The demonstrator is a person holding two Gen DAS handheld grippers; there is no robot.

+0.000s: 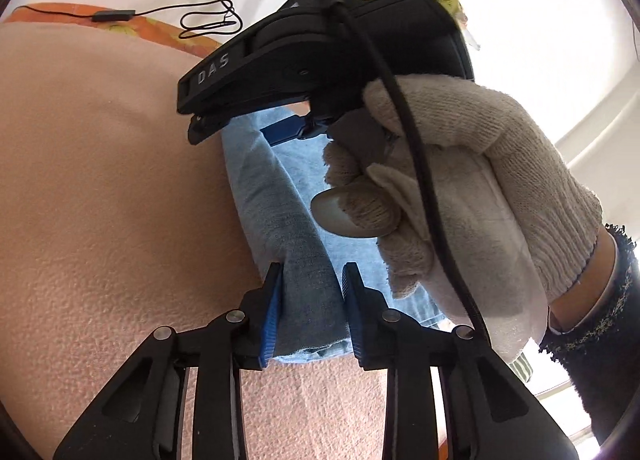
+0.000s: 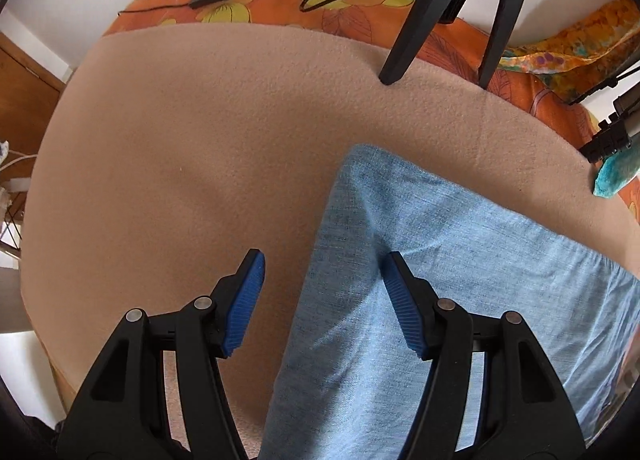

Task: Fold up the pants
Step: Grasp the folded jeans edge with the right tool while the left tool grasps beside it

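On peach fleece cover (image 2: 180, 148): left gripper (image 1: 310, 272) pinching pants (image 2: 420, 260); right gripper (image 2: 322, 260) wide, unclosed.

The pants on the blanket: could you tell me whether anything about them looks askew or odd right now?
Nothing is damaged. The pants lie slanted across the pink blanket, and their near end is bunched up between the left gripper fingers.

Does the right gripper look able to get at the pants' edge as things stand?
Probably yes: the right gripper is open, straddling the edge of the pants on the blanket, with nothing in between.
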